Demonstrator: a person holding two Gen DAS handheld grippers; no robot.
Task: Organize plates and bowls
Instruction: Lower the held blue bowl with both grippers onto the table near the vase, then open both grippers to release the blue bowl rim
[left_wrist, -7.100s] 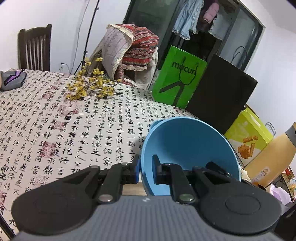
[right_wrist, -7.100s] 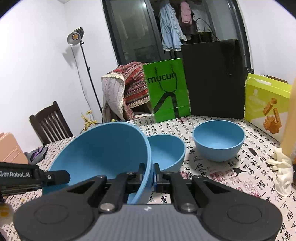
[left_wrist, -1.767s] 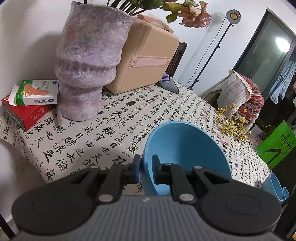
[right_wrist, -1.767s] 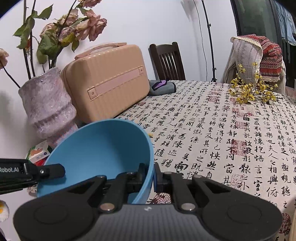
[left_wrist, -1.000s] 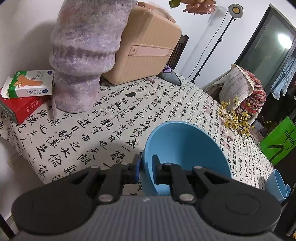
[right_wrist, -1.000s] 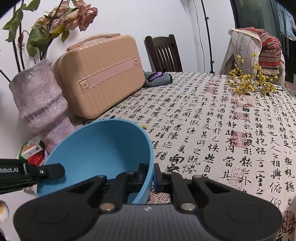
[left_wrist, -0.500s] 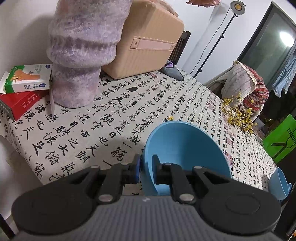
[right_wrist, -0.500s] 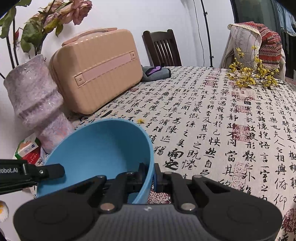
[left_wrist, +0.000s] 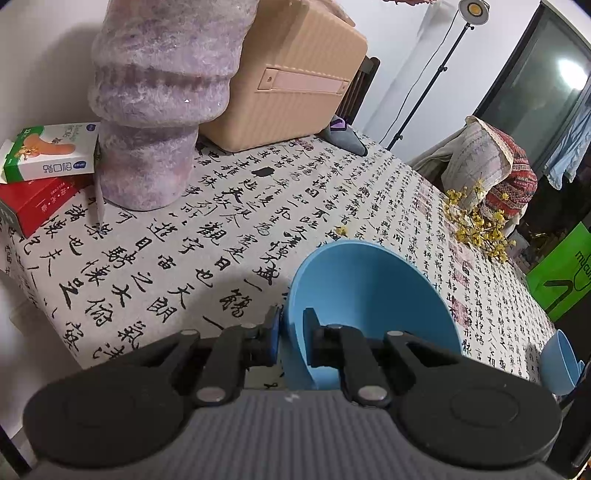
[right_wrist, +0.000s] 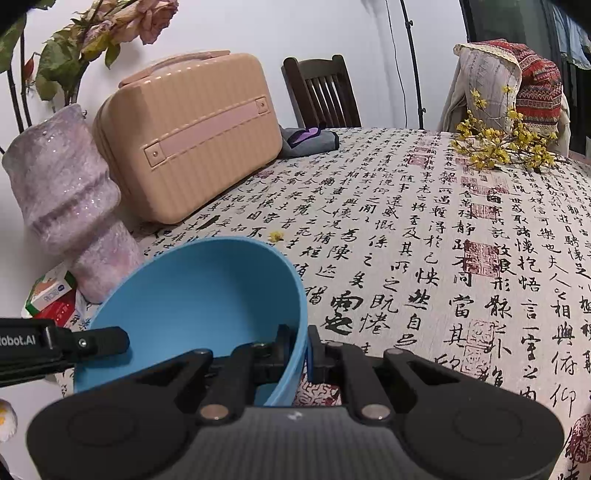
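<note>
Left gripper (left_wrist: 290, 330): clamped on the left rim of the blue bowl (left_wrist: 369, 306).
Right gripper (right_wrist: 306, 345): clamped on the same bowl's right rim.
Blue bowl: tilted, held between both grippers over the tablecloth (left_wrist: 229, 221).
Second bowl (left_wrist: 559, 363): at 3 o'clock, well apart.
Vase (right_wrist: 70, 199): 10 o'clock.
Case (right_wrist: 192, 133): 11 o'clock.
Yellow sprig (right_wrist: 502, 147): 1 o'clock.

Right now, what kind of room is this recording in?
Most likely a lived-in home dining area: a table under a calligraphy-print cloth, a wooden dining chair beside it, and clothes hanging behind a dark glass door.
</note>
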